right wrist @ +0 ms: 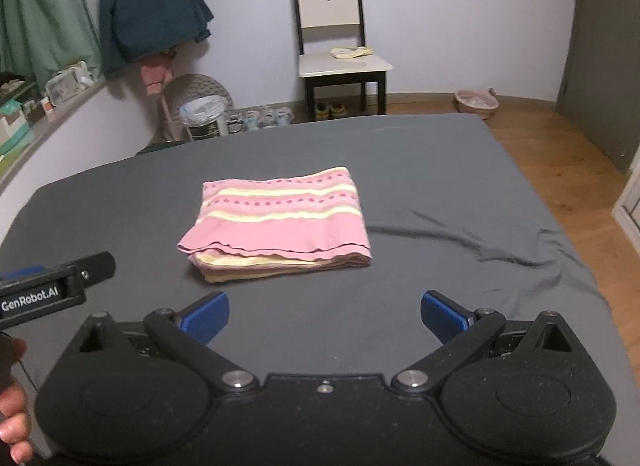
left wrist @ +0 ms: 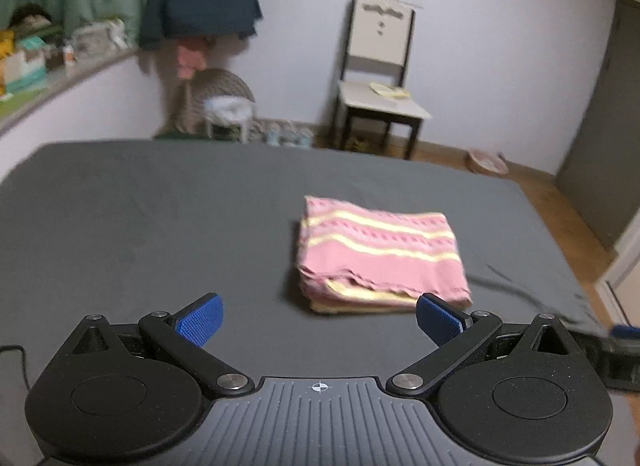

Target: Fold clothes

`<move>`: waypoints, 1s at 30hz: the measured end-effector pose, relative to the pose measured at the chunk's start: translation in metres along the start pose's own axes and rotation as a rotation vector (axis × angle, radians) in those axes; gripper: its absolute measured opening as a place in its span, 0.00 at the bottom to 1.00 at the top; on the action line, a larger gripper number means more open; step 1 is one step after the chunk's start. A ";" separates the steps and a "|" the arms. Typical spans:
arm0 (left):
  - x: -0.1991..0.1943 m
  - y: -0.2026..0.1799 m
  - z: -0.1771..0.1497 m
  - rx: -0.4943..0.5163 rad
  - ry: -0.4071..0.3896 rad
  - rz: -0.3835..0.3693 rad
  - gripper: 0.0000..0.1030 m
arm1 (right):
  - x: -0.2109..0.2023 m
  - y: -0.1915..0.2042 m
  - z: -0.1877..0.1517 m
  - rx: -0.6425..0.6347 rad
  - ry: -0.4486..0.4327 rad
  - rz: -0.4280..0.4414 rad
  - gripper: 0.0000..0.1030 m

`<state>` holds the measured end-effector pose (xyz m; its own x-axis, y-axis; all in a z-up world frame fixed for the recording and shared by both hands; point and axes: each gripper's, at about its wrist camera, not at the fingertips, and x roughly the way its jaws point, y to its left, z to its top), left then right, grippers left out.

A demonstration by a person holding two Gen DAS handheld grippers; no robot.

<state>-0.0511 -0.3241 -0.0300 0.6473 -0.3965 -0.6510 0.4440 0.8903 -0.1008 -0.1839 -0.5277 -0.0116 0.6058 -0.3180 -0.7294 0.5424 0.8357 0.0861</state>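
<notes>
Nearest, the left gripper (left wrist: 319,320) and the right gripper (right wrist: 325,318) both hold their blue-padded fingers (right wrist: 208,316) wide apart with nothing between them. Just beyond lies the folded pink cloth with pale yellow stripes (right wrist: 280,221), flat on the dark grey bed sheet (right wrist: 440,169). Farther off, a cream wooden chair (right wrist: 332,25) stands against the wall.

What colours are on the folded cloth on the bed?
The folded cloth is pink with pale yellow stripes and rows of dots, clearest from the right wrist view.

We see a bed (right wrist: 440,169) with a dark grey sheet, wrinkled on its right side; a folded pink-and-yellow striped garment (right wrist: 280,217) lies flat mid-bed.
</notes>
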 end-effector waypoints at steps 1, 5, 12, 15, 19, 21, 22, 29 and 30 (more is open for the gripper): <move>-0.003 -0.002 0.000 0.026 -0.014 0.010 1.00 | -0.002 0.000 0.000 -0.003 -0.005 0.005 1.00; -0.012 -0.006 0.000 0.092 0.002 0.020 1.00 | -0.005 -0.004 0.002 0.017 -0.003 0.007 1.00; -0.021 -0.020 -0.003 0.208 0.041 0.039 1.00 | 0.004 -0.019 0.001 0.131 0.044 -0.015 1.00; -0.018 -0.027 -0.005 0.218 0.080 0.044 1.00 | 0.005 -0.017 -0.001 0.114 0.047 -0.030 1.00; -0.013 -0.036 -0.007 0.246 0.113 0.052 1.00 | 0.003 -0.011 -0.004 0.071 0.046 -0.013 1.00; -0.013 -0.039 -0.008 0.260 0.108 0.069 1.00 | 0.000 -0.005 -0.006 0.040 0.036 -0.005 1.00; -0.014 -0.040 -0.008 0.265 0.101 0.079 1.00 | -0.002 -0.003 -0.006 0.026 0.032 -0.001 1.00; -0.015 -0.037 -0.005 0.227 0.113 0.088 1.00 | -0.003 0.007 -0.007 -0.029 0.039 0.006 1.00; -0.014 -0.035 -0.005 0.223 0.117 0.087 1.00 | -0.003 0.007 -0.007 -0.031 0.041 0.005 1.00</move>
<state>-0.0789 -0.3489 -0.0209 0.6189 -0.2801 -0.7339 0.5236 0.8435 0.1196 -0.1858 -0.5175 -0.0139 0.5841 -0.2954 -0.7560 0.5204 0.8511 0.0695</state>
